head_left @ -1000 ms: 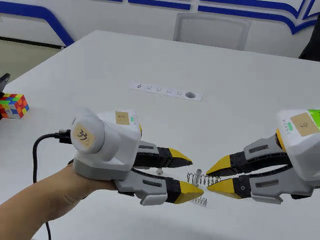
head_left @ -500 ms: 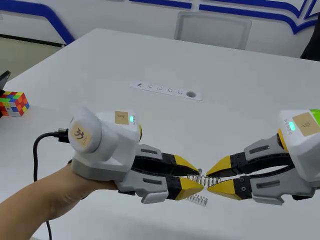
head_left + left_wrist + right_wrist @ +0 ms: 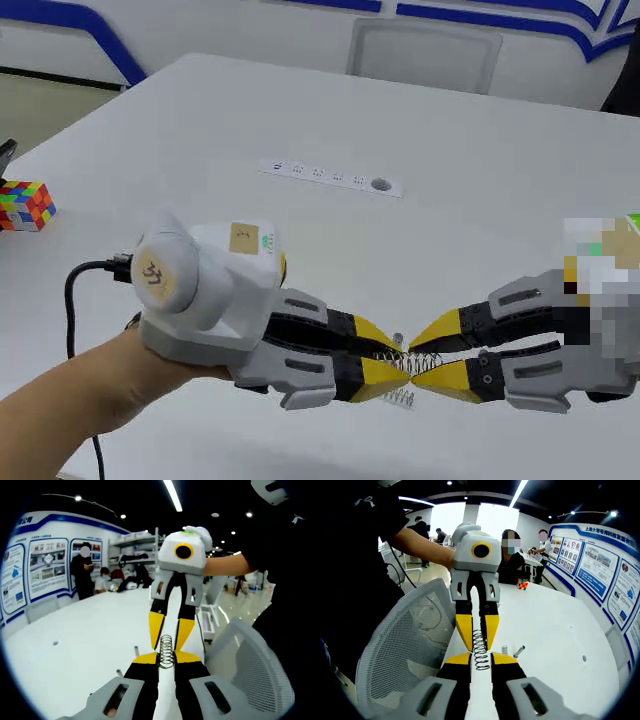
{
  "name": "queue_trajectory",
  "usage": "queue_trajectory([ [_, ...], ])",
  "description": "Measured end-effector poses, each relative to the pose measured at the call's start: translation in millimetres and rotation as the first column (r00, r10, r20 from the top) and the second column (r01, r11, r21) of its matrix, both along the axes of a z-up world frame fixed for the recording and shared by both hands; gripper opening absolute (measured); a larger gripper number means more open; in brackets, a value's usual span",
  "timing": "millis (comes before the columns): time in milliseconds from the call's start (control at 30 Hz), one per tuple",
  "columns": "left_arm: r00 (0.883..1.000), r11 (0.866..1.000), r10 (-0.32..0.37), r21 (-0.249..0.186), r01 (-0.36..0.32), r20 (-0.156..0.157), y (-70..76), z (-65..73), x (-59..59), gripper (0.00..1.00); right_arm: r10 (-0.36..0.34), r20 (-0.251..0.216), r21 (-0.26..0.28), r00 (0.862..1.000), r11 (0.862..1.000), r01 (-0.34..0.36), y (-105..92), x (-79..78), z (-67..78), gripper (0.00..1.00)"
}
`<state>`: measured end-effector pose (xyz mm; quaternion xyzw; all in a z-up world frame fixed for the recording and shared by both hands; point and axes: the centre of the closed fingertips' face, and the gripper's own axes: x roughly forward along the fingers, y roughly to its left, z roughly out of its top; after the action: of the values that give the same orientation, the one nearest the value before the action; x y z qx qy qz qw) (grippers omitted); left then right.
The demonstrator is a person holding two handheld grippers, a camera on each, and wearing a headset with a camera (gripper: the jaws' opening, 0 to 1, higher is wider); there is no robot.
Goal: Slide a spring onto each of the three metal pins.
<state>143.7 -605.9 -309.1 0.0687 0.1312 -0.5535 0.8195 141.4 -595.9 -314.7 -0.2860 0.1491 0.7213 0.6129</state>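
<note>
A short steel spring (image 3: 424, 358) hangs level above the white table (image 3: 300, 110), stretched between the two grippers. My left gripper (image 3: 397, 358) comes from the left and is shut on one end of it; my right gripper (image 3: 415, 358) faces it, shut on the other end. The left gripper view has the spring (image 3: 166, 651) between my own yellow tips (image 3: 167, 659), with the right gripper (image 3: 170, 630) opposite. A second spring (image 3: 400, 398) lies on the table just below. One metal pin (image 3: 397, 338) stands behind the tips; two pins (image 3: 136, 651) (image 3: 119, 672) stand upright.
A colour cube (image 3: 25, 207) sits at the table's left edge. A socket strip (image 3: 330, 180) is set into the middle of the table. A chair (image 3: 425, 55) stands at the far side and a mesh chair (image 3: 405, 645) at the near side. The left gripper's black cable (image 3: 85, 275) trails left.
My left gripper has moved right to meet the right gripper, and its jaws have closed on the free end of the spring that the right gripper was holding.
</note>
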Motion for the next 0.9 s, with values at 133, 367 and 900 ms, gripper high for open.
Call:
queue_trajectory([
  [133, 1.0, 1.0, -0.007, 0.007, 0.007, 0.008, -0.3, 1.6, 0.3, 0.1, -0.013, -0.028, -0.008, 1.0, 1.0, 0.013, -5.2, 3.6, -5.0, 0.15],
  [367, 1.0, 1.0, -0.016, 0.004, 0.016, 0.017, 1.1, 3.8, 0.3, 0.1, -0.029, -0.086, 0.05, 0.996, 0.998, 0.033, -5.3, 2.5, 1.5, 0.12],
  [900, 0.997, 0.998, -0.032, 0.051, 0.028, 0.072, -0.5, 11.0, 6.2, 0.1, -0.032, -0.109, 0.147, 0.994, 0.988, 0.047, -3.5, 5.0, 23.9, 0.11],
])
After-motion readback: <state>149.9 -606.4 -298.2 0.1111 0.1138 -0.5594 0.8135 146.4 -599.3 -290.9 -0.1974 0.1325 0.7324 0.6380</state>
